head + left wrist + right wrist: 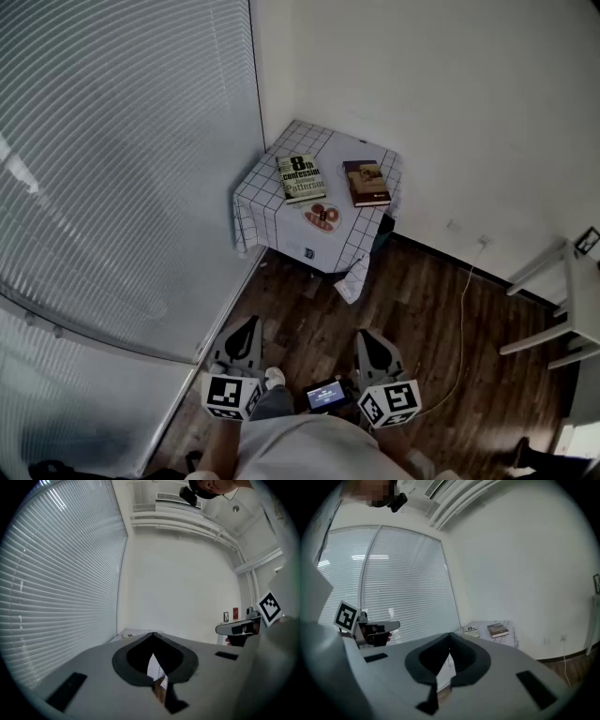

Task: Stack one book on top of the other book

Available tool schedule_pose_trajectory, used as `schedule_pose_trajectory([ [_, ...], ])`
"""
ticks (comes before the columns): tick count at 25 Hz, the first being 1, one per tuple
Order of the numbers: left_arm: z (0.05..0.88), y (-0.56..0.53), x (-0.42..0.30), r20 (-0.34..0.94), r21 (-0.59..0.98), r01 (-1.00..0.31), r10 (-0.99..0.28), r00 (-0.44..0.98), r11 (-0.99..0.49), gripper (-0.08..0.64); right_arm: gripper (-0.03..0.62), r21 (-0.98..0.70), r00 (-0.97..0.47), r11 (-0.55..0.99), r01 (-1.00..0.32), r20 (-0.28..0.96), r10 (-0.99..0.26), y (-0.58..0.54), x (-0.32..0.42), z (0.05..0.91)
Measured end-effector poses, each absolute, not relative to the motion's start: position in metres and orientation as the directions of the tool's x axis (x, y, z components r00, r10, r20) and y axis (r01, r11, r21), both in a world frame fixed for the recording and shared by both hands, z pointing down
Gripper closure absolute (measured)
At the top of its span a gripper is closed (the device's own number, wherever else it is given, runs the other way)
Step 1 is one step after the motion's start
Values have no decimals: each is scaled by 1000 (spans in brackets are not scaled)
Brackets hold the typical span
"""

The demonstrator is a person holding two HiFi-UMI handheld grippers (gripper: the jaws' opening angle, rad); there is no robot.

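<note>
Two books lie side by side on a small table with a white checked cloth in the room's corner: a pale green paperback on the left and a dark brown book on the right. Both also show far off in the right gripper view, the paperback and the brown book. My left gripper and right gripper are held low near my body, well short of the table. Both are shut and hold nothing.
A small round dish with red pieces lies on the cloth in front of the books. Window blinds run along the left. A white wall stands behind the table, a cable trails over the wooden floor, and white furniture stands at right.
</note>
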State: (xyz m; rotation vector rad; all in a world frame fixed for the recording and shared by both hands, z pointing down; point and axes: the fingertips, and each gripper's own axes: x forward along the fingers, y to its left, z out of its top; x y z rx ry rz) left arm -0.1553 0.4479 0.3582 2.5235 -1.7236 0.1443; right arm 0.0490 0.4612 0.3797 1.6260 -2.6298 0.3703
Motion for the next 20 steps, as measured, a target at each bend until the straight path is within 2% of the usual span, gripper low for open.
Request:
schedule_pose_trajectory([
  [11,350,449,-132,110,-25,-924,-920,377,-382,552,584,-220,-433,401,-889,121,-893,467,77,380],
  [20,357,446,-128,129,-12,-933,-926,354,-358,552,584,-224,-427,391,-893,148,-892,458,91,389],
])
